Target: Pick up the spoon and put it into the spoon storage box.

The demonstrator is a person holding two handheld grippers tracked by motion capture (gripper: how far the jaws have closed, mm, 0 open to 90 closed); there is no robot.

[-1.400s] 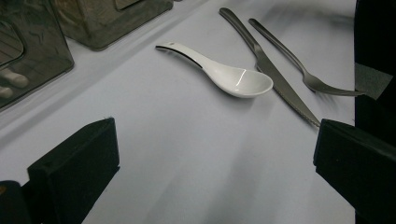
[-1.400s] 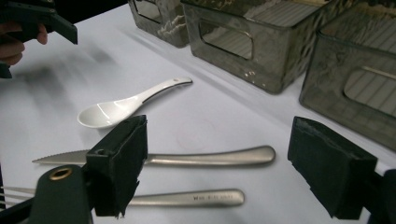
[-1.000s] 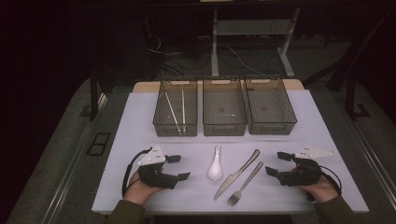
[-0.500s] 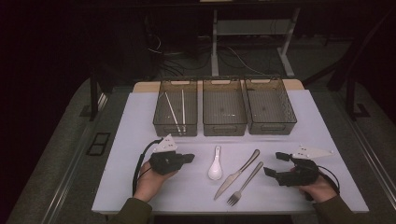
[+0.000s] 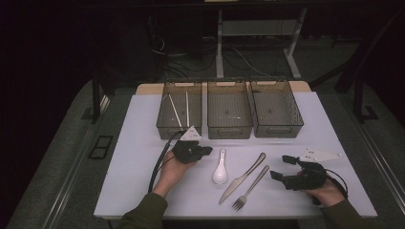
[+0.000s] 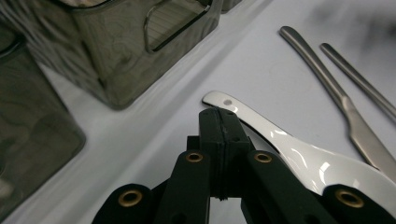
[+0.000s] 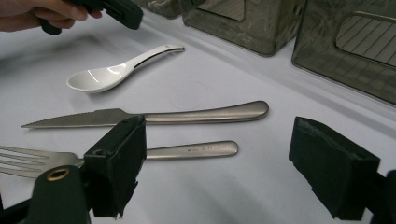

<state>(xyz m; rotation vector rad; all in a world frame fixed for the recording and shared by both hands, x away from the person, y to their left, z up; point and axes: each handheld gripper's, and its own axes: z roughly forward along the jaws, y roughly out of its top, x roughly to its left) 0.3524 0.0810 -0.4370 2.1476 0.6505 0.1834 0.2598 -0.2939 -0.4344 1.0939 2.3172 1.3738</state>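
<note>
A person is sitting at the near edge of a white table (image 5: pixel 143 143), holding a two-jaw gripper in each hand. Three dark mesh bins are lining the far edge in a row: the left bin (image 5: pixel 179 110) is holding two pale chopsticks (image 5: pixel 180 109), while the middle bin (image 5: pixel 229 109) and right bin (image 5: pixel 276 109) are looking bare. A white ceramic spoon (image 5: pixel 220 167) is lying near the middle of the table, its handle pointing toward the bins; to its right a knife (image 5: pixel 242 177) and a fork (image 5: pixel 252 187) are lying slantwise toward the near edge. The left gripper (image 5: pixel 206 150) is hovering just beside the spoon's handle end, its jaws clenched together on nothing, their tips sitting right at the handle tip in the left gripper view (image 6: pixel 219 116). The right gripper (image 5: pixel 279 168) is resting near the table's right edge, jaws released and standing wide, the fork's handle lying beyond them. The step in hand appears to be the approach to the spoon. The next move likely calls for the left jaws to be parting, straddling the handle and closing on it before lifting it toward a bin.
</note>
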